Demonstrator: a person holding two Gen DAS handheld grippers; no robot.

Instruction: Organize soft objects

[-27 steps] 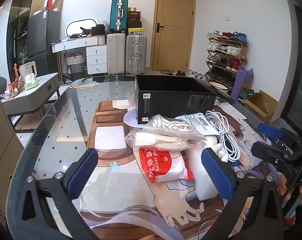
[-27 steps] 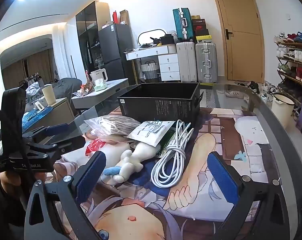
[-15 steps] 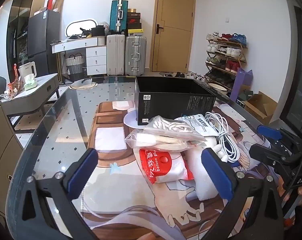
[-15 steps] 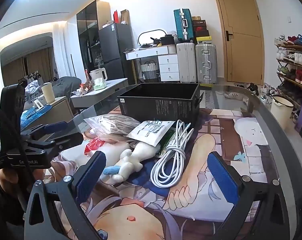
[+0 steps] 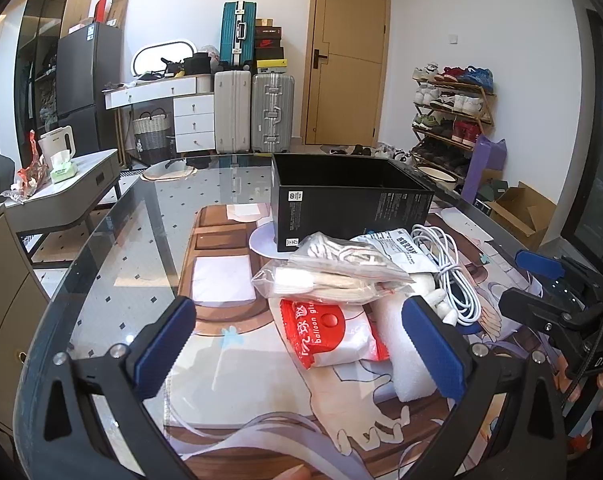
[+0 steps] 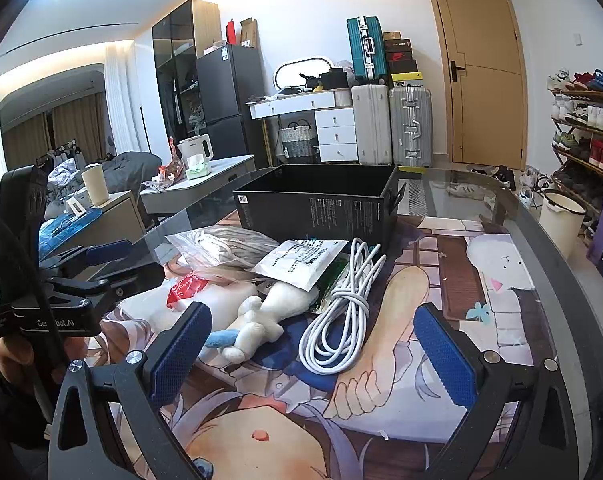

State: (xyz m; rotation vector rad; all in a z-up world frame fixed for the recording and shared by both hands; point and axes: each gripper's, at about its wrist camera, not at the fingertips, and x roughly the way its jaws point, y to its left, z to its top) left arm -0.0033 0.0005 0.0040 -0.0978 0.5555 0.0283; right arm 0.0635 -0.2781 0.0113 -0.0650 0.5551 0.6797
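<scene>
Several soft things lie heaped on a printed mat (image 5: pixel 229 344) in front of an open black box (image 5: pixel 349 200), which stands upright at the far side of the heap on a glass table (image 5: pixel 133 248). In the left wrist view a red and white balloon pack (image 5: pixel 333 332) lies nearest, with a clear bag (image 5: pixel 329 276) of pale cloth resting on its far edge and a white foam piece (image 5: pixel 397 344) just beside it to the right. A printed white pouch (image 6: pixel 301 262) lies on top of the heap, partly covering a white plush toy (image 6: pixel 269 312) whose legs point toward the right gripper. A coiled white cable (image 6: pixel 341 316) lies just to the right of the toy, with one end near the box. The left gripper (image 5: pixel 297 344) hovers over the near edge of the mat with its jaws spread wide and nothing between the pads; the balloon pack lies just beyond them. The right gripper (image 6: pixel 313 364) is likewise released, jaws wide apart and empty, with the toy and the cable just ahead. Each gripper shows at the edge of the other's view, held by a hand (image 6: pixel 13 356).
</scene>
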